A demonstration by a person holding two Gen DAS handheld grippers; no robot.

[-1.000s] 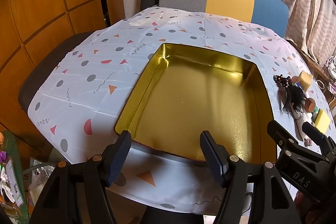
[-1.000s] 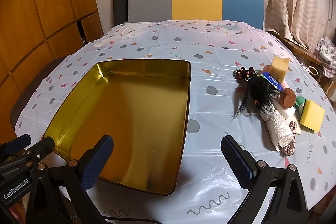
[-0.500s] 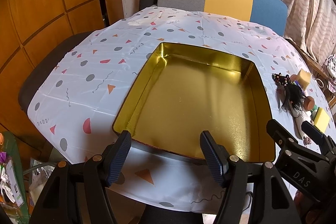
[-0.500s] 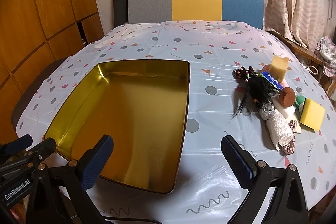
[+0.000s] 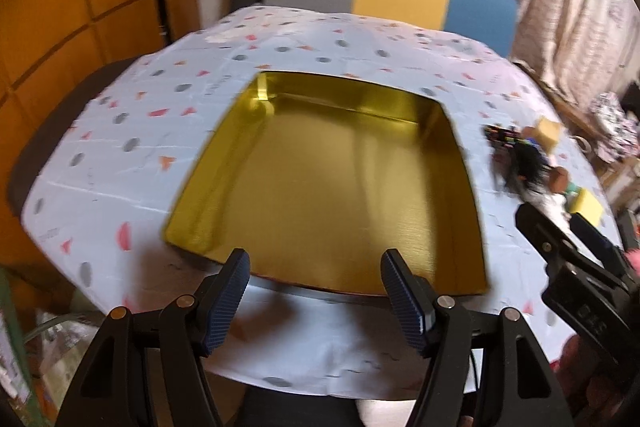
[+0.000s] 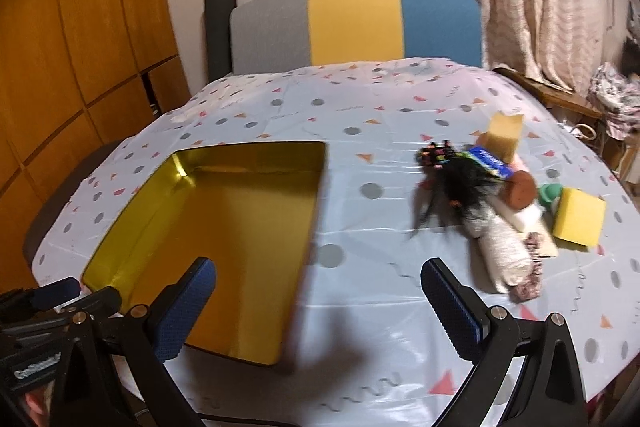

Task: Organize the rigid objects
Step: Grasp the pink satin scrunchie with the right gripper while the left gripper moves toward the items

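Gold tin (image 6: 224,247) sits empty at lower left on my table (image 6: 360,227), clutter pile (image 6: 500,199) at right. Both tools, left tool (image 5: 316,297) and right tool (image 6: 320,303), are released, grasping nothing. Looks like first pick: reach right for something rigid.

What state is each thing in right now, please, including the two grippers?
Left gripper: open, holding nothing, at the tin's near edge.
Right gripper: open, holding nothing, above the cloth right of the tin.
Tin: lidless, nothing inside, flat on the table.
Pile: heaped on the cloth right of the tin, untouched.
Near sponge: lying flat at the pile's right edge.
Far sponge: standing on edge behind the pile.
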